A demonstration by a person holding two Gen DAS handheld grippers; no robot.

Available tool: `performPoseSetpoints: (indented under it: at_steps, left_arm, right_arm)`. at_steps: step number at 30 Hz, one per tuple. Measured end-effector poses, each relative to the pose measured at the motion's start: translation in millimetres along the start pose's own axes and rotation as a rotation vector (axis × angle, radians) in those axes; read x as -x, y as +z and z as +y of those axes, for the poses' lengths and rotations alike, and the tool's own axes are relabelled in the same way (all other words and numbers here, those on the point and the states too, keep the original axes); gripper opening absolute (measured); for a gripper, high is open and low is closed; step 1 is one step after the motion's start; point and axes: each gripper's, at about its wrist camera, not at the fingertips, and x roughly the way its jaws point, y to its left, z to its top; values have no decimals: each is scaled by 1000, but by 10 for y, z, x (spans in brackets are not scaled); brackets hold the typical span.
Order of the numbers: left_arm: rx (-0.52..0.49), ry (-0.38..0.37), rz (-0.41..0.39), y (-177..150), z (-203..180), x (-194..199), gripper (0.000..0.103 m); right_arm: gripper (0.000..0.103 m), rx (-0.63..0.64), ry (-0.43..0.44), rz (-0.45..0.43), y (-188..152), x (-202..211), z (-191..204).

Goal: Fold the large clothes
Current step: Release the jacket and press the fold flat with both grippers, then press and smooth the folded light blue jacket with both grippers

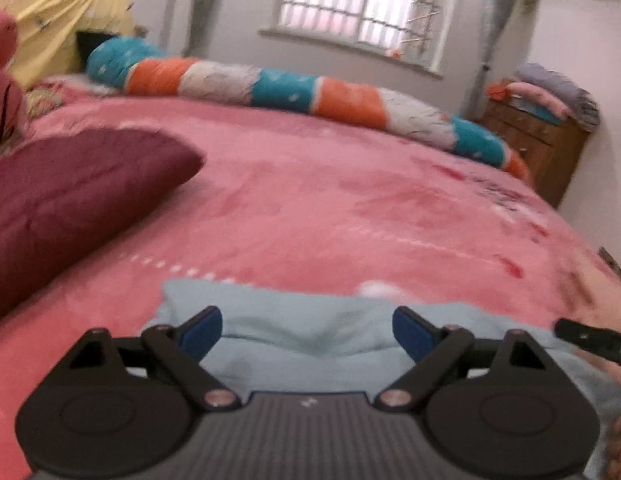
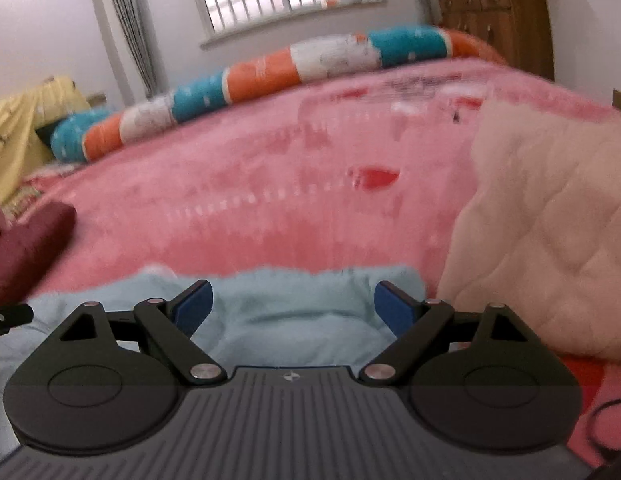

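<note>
Bedroom setting: a wide bed under a pink fleece blanket (image 1: 310, 200) serves as my work surface, with a barred window (image 1: 350, 4) behind it and a long bolster in teal, orange and white bands (image 1: 286, 88) lying along the far edge. A maroon cushion (image 1: 70, 200) sits to my left on the blanket, and a cream quilted pad (image 2: 550, 232) to my right. A wooden cabinet (image 1: 538, 148) stands in the far corner.

Task item: a pale blue garment (image 1: 310, 328) lies bunched at the near edge of the bed, directly beneath both tools. Its far edge is ragged and uneven in the right wrist view, so I judge it is not yet squared.

Tool state: my left gripper (image 1: 308, 332) stands wide apart above the fabric, its blue pads (image 1: 202, 332) clear of the cloth with nothing pinched. My right gripper (image 2: 292, 308) is likewise spread, holding nothing.

Handling assessment: the garment reads as soft, fleecy and limp, light for its bulk, and not fragile. It will sag and drag on the napped blanket rather than slide, so it should be lifted clear, not pushed. I would take it at two matching points along one edge, a hem or shoulder line, one per tool, pinching a single layer. Both views are blurred, so seams cannot be located with confidence.
</note>
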Motion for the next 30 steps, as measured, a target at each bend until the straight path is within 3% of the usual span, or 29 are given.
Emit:
performPoseSetpoints:
  at_steps: [4, 8, 15, 22, 30]
  left_arm:
    - [-36, -85, 28, -109, -457, 89, 93]
    - [-92, -60, 51, -304, -779, -29, 93]
    - [-129, 18, 50, -503, -770, -257, 97]
    - [-117, 22, 16, -640, -726, -390, 101]
    - [-110, 23, 17, -700, -709, -470, 102]
  right_arm:
    - [103, -10, 7, 55, -18, 197, 58]
    - [103, 56, -48, 86, -148, 264, 122]
    - [103, 101, -50, 90, -368, 195, 96]
    - [103, 127, -65, 130, -445, 42, 145]
    - [103, 149, -91, 111, -572, -54, 242]
